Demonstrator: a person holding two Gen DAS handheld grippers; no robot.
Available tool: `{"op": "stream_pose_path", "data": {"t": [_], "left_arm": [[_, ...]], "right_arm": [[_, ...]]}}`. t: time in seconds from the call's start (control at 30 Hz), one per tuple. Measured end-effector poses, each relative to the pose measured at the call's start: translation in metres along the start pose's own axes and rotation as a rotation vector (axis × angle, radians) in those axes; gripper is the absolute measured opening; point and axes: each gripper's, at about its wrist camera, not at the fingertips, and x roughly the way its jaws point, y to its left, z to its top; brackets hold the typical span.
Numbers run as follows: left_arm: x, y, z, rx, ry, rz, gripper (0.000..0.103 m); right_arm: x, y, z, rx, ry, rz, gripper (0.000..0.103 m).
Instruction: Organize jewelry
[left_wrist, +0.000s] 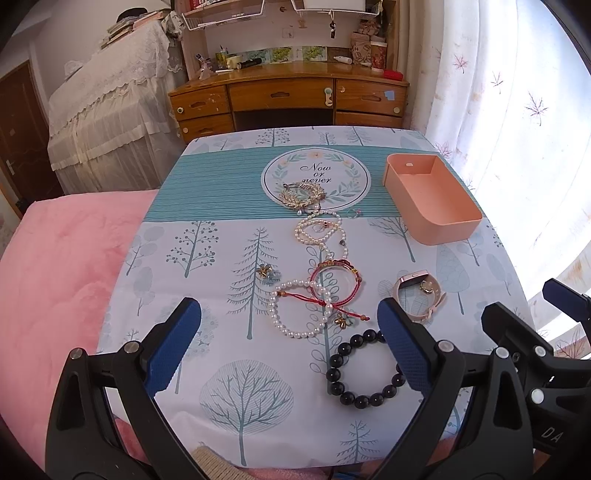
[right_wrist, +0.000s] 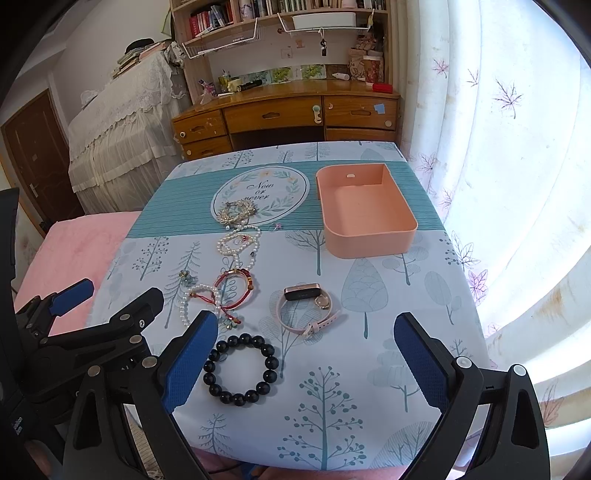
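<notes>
- Landmark taken: empty peach plastic rectangular tray, at the far right of the tree-print tablecloth.
- Jewelry is laid in a line left of the tray, running from far to near; nothing is seen inside the tray.
- Black round-bead bracelet lies nearest, well short of the tray and to its left; it is a ring, so no long axis.
- Pink-strap watch lies between bracelet and tray.
- Left gripper: jaws wide apart, empty, bracelet beside its right finger.
- Right gripper: jaws wide apart, empty, bracelet just inside its left finger.
- Judged: either gripper reaches the bracelet; the right is on the tray side.
</notes>
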Motion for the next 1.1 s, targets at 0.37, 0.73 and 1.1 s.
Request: {"op": "stream_pose_path", "data": {"t": [0.37, 0.73, 1.1], "left_arm": [[-0.003, 0.000, -0.001, -0.001, 0.003, 0.000, 0.096], [0.005, 0.005, -0.002, -0.005, 0.069, -0.026, 0.096], [0.035, 0.013, -0.008, 0.065, 0.154, -0.068, 0.096]], "right_arm": [[-0.001, 0.000, 0.000, -0.001, -0.001, -0.002, 0.098], [-0.004, 0.005, -0.002, -0.018, 0.018, 0.000, 0.098], [0.029, -0.006, -0.005, 0.003, 0.124, 0.051, 0.091]]}}
